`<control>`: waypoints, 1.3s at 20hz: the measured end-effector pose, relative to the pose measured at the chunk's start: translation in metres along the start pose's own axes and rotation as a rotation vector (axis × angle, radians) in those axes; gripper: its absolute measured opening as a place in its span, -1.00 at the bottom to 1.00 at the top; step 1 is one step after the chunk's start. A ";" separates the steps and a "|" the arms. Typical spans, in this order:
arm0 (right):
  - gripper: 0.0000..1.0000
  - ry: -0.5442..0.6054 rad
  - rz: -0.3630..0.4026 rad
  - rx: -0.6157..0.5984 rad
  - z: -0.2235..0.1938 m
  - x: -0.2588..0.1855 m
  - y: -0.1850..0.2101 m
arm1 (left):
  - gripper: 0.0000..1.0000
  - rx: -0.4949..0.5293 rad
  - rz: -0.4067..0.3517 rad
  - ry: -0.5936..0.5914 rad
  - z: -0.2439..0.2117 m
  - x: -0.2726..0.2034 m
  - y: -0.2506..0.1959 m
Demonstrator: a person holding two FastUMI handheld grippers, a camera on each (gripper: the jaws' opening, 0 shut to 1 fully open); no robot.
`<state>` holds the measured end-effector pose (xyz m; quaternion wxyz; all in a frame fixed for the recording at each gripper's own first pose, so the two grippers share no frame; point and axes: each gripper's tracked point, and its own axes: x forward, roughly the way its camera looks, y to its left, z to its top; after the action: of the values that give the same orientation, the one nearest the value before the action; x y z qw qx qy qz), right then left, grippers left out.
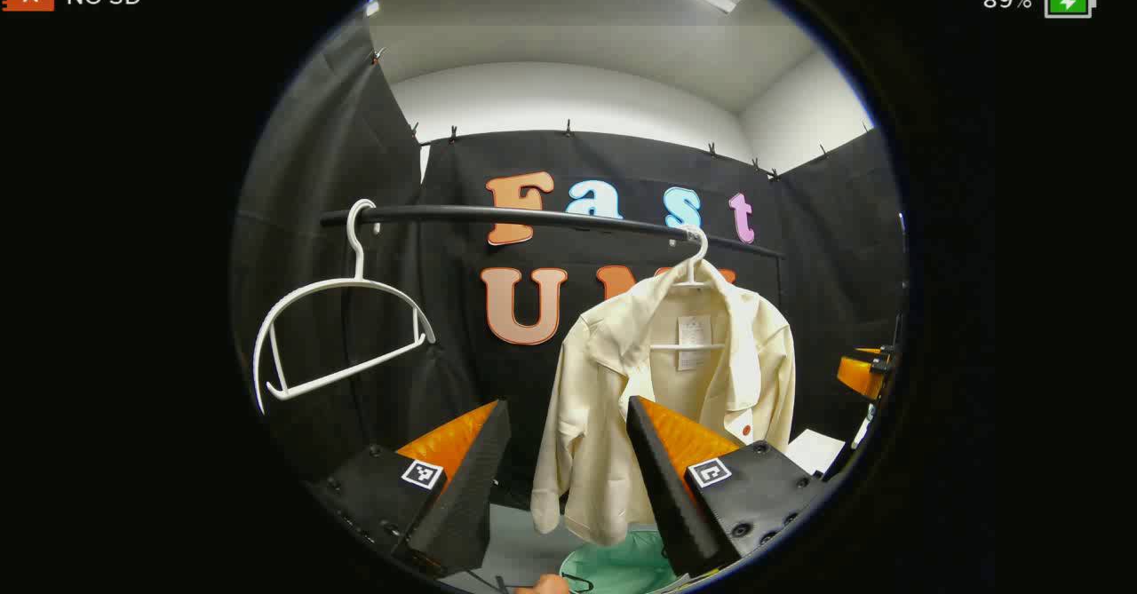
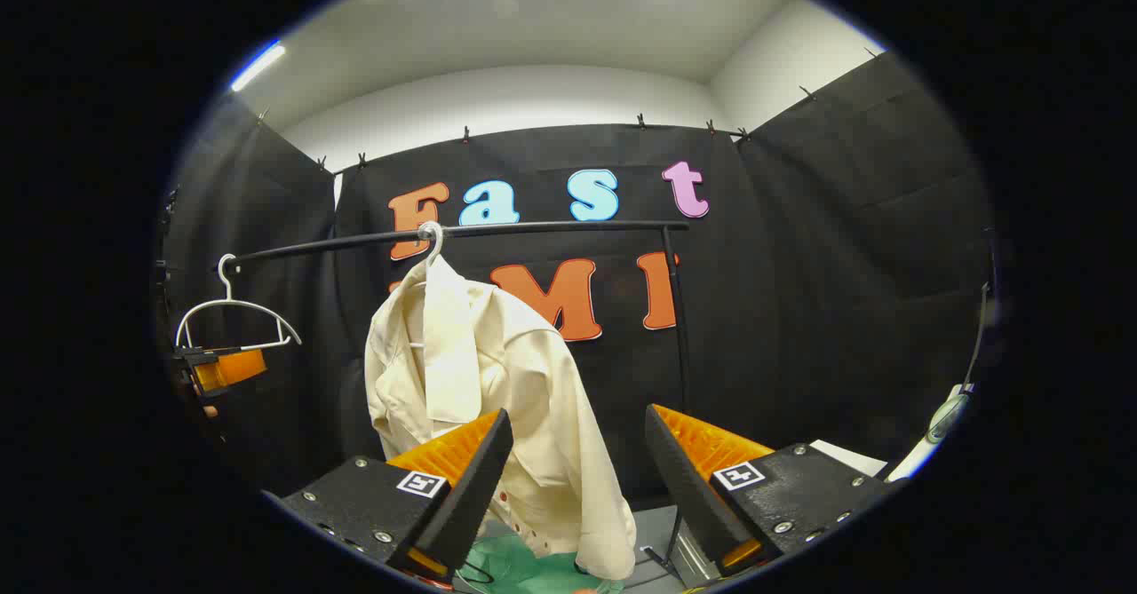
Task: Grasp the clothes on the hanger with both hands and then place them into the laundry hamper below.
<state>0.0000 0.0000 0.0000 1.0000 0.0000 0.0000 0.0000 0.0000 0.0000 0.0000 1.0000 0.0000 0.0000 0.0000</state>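
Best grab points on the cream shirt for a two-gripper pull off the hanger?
Probably the two shoulders, one gripper each, coming from the front. The shirt hangs open-fronted on its hanger, with fabric draped over each hanger arm, so pinching there should let both sides lift off together. Both the left gripper and the right gripper are open, short of the cloth.
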 end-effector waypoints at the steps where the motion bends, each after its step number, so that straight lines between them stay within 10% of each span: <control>1: 0.87 -0.003 0.000 0.000 0.000 0.002 0.001 | 0.63 -0.001 0.002 0.002 -0.001 0.001 0.001; 26: 0.88 0.027 0.104 -0.046 -0.021 0.034 0.092 | 0.63 -0.016 0.036 -0.012 -0.002 -0.005 0.041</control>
<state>0.0340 0.0917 -0.0215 0.9983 -0.0228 0.0137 0.0521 -0.0051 0.0411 -0.0015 0.9998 -0.0079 -0.0058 0.0178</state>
